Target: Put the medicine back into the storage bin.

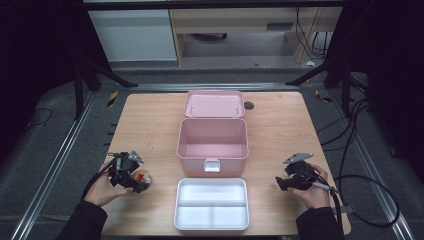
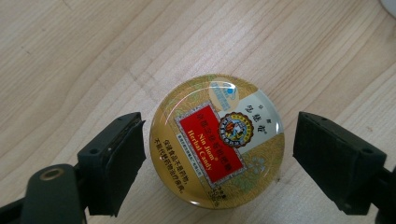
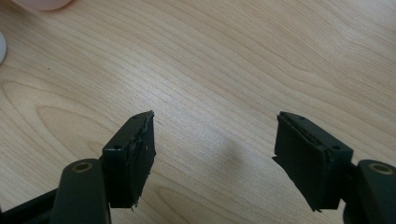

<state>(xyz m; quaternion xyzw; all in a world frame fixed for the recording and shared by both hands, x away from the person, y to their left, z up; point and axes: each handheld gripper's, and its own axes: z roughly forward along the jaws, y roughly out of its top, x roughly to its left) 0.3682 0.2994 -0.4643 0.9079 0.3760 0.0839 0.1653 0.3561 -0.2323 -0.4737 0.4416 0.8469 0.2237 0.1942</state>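
Straddling the candy tin [image 2: 217, 142], left tongs [image 2: 217, 161] apart; right tongs [image 3: 215, 161] apart over table [image 3: 224, 56]

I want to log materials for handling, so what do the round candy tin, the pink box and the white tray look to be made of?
The candy tin looks like printed metal with a glossy lacquer: its domed lid mirrors the lights. The pink box seems to be moulded plastic, smooth and matte, with rounded corners. The white tray also looks like plastic, with moulded dividers and a slight sheen. None of this is certain from looks alone.
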